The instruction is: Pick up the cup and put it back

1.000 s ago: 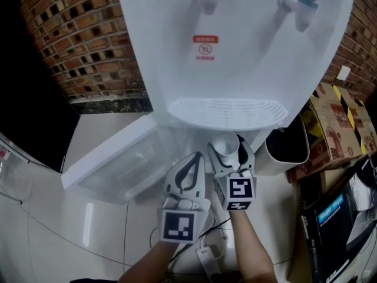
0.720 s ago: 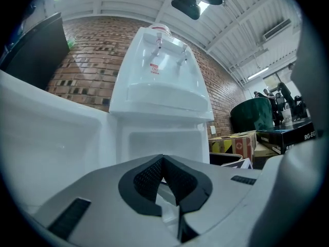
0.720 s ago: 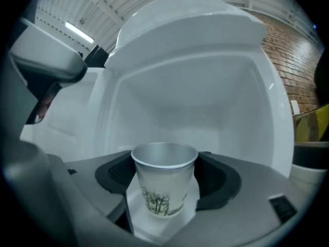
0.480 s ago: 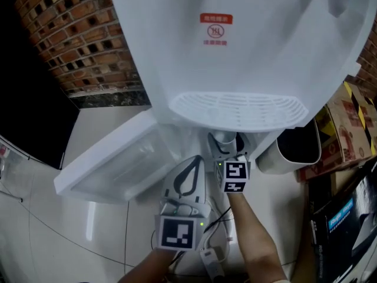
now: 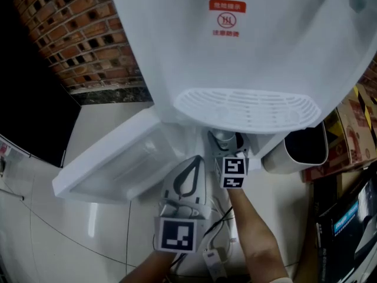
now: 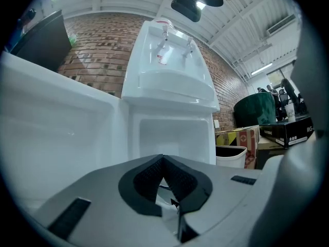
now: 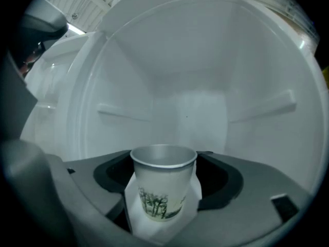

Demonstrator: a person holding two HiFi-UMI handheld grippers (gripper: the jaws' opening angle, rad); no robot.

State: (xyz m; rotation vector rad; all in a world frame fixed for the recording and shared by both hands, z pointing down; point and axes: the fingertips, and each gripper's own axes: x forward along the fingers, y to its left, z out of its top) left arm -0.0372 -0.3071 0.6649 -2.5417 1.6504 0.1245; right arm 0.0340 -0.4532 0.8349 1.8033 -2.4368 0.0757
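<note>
**A:** What takes up the most room in the head view?

**B:** The white water dispenser (image 5: 253, 52). It fills the picture from 12 o'clock down to the middle, with a brick wall (image 5: 76, 40) at 10 o'clock.

**A:** And lower down?

**B:** Its cabinet door (image 5: 112, 164) stands swung open toward 9 o'clock. A white bin (image 5: 300, 152) stands at 3 o'clock of the cabinet.

**A:** The grippers?

**B:** The left gripper (image 5: 191, 163) hangs outside the cabinet, at 7 o'clock of the right one. Its jaw tips are together with nothing between them. The right gripper (image 5: 227, 140) reaches in under the drip tray (image 5: 247, 108). Its jaws have just opened a touch wider, yet they sit against both sides of the cup (image 7: 162, 189).

**A:** So where is the cup?

**B:** Upright between the right jaws, low inside the cabinet. I cannot tell whether its base touches the floor there.
</note>
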